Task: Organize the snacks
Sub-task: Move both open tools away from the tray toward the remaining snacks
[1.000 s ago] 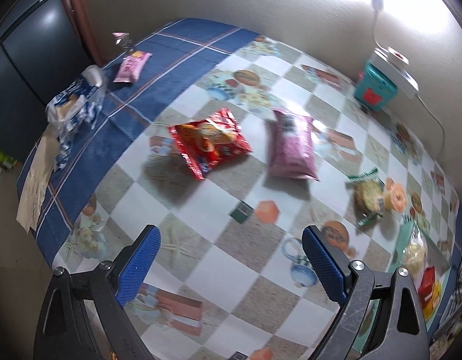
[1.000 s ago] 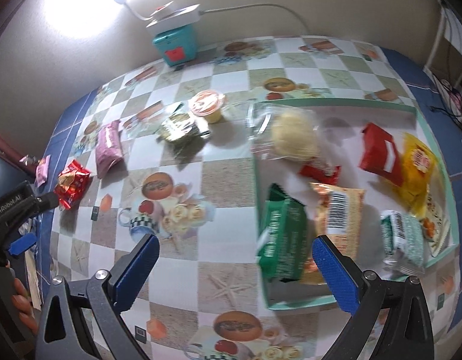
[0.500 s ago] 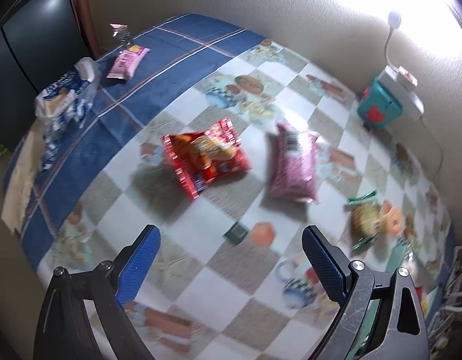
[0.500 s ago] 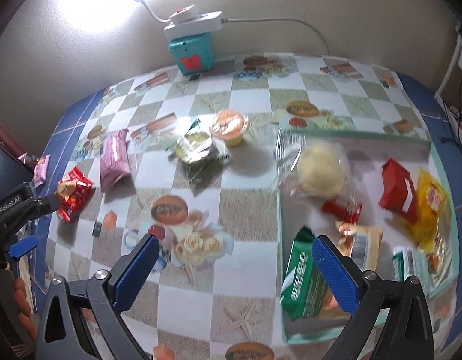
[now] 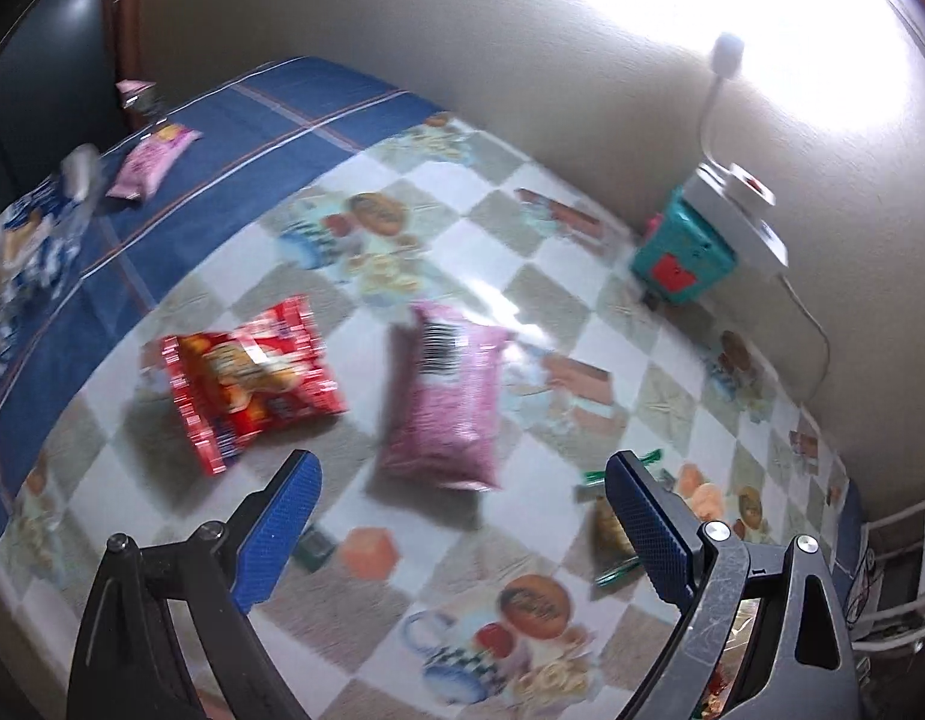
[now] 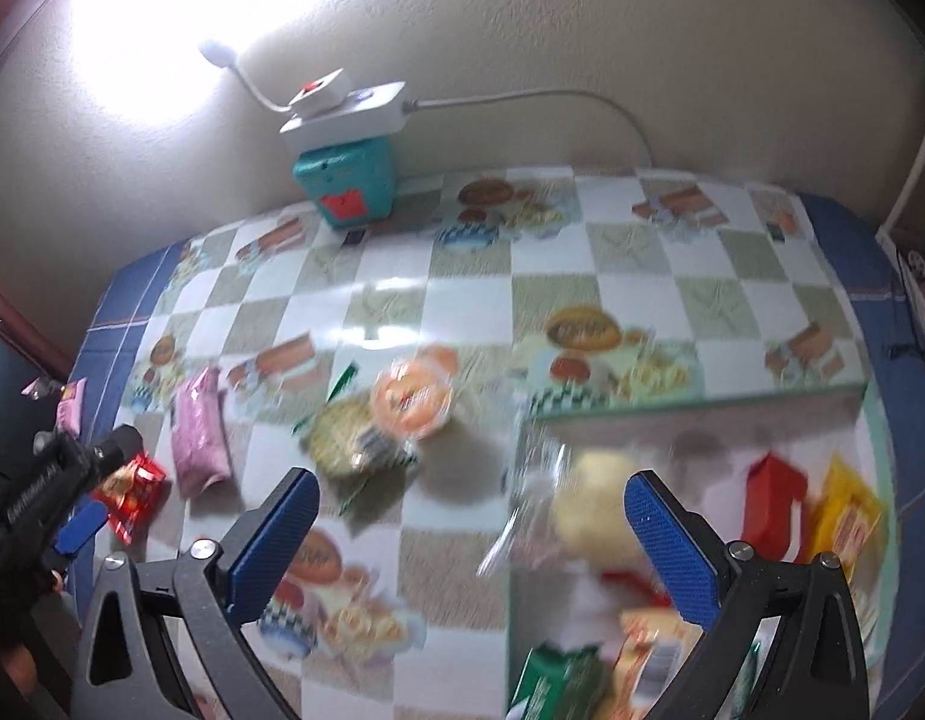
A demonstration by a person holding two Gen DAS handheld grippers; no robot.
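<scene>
The counter (image 6: pixel 582 252) has a checkered cloth and stands against a pale wall. Both hand-held grippers, left (image 5: pixel 462 531) and right (image 6: pixel 471 546), are wide open and empty. A pink bag (image 5: pixel 447 399) lies beside a red bag (image 5: pixel 252 378); more snacks fill the tray (image 6: pixel 702 405) on the right.

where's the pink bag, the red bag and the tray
pink bag (image 5: pixel 447 402), left wrist view, middle of its face below the barcode
red bag (image 5: pixel 252 381), left wrist view, centre of its printed front
tray (image 6: pixel 690 408), right wrist view, its far green rim

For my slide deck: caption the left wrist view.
Open left gripper hovers above a pink snack bag and red snack bag on the checkered tablecloth.
</scene>
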